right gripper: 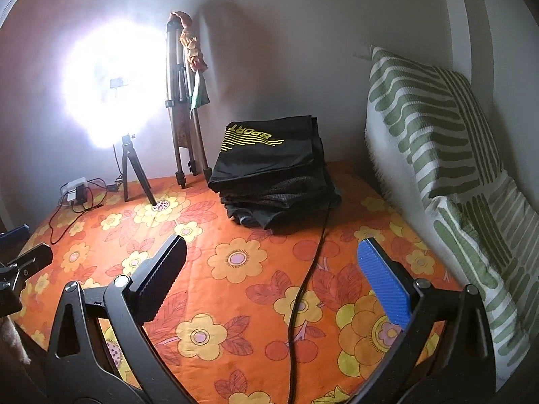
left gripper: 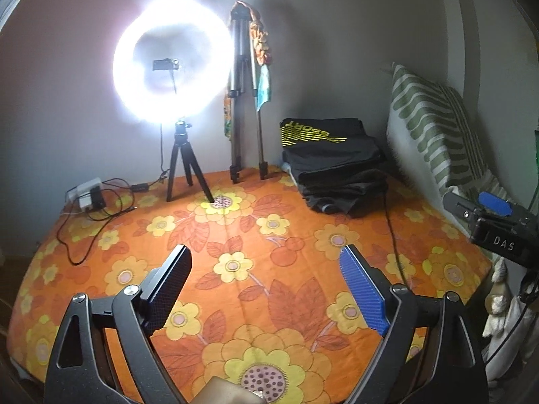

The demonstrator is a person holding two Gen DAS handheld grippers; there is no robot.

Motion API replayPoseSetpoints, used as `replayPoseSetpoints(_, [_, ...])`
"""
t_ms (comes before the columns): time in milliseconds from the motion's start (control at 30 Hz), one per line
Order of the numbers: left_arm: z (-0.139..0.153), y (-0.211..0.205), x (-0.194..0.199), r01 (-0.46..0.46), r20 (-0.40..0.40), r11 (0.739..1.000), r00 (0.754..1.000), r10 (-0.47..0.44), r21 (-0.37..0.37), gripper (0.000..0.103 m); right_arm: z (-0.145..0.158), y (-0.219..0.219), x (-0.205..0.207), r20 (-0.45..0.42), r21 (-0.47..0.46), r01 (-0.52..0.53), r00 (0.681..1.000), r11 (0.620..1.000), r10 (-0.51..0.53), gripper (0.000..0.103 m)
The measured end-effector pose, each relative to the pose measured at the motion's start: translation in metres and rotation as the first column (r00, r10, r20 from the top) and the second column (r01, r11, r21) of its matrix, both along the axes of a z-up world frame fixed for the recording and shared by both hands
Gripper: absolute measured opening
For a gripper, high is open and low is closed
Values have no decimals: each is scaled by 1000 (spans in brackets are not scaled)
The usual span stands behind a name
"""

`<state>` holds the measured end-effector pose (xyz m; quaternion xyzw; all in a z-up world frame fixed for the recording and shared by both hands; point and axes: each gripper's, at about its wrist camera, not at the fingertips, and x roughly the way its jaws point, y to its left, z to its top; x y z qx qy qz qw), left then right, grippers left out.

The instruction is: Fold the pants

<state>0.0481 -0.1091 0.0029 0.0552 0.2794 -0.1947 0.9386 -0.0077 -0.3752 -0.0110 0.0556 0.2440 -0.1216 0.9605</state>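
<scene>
A stack of folded black pants (left gripper: 337, 161) lies at the back right of the bed; the top one has yellow stripes and the word SPORT. It also shows in the right wrist view (right gripper: 273, 171). My left gripper (left gripper: 266, 256) is open and empty, held above the orange flowered sheet (left gripper: 235, 269), well short of the stack. My right gripper (right gripper: 273, 249) is open and empty above the sheet (right gripper: 235, 289), in front of the stack. The right gripper's body (left gripper: 492, 222) shows at the right edge of the left wrist view.
A bright ring light on a small tripod (left gripper: 185, 168) and a tall folded tripod (left gripper: 242, 101) stand at the back. A charger with cables (left gripper: 89, 198) lies back left. A black cable (right gripper: 303, 289) runs across the sheet. Green-striped pillows (right gripper: 438, 155) lean on the right wall.
</scene>
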Motion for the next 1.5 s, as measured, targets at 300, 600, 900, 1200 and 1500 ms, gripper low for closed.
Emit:
replayPoseSetpoints(300, [-3, 1, 2, 7, -24, 1000, 1000, -7, -2, 90, -1, 2, 3, -6, -9, -3, 1000, 1000, 3, 103])
replayPoseSetpoints(600, [-1, -1, -2, 12, -3, 1000, 1000, -12, 5, 90, -2, 2, 3, -4, -17, 6, 1000, 1000, -6, 103])
replayPoseSetpoints(900, [3, -1, -4, 10, 4, 1000, 1000, -10, 1, 90, -1, 4, 2, -5, -17, 9, 1000, 1000, -9, 103])
replayPoseSetpoints(1200, [5, 0, -4, 12, 4, 1000, 1000, -12, -3, 90, -2, 5, 3, -6, -15, 6, 1000, 1000, -6, 103])
replayPoseSetpoints(1500, [4, 0, -5, 12, 6, 1000, 1000, -12, -1, 90, -2, 4, 3, -6, -17, 4, 1000, 1000, -4, 103])
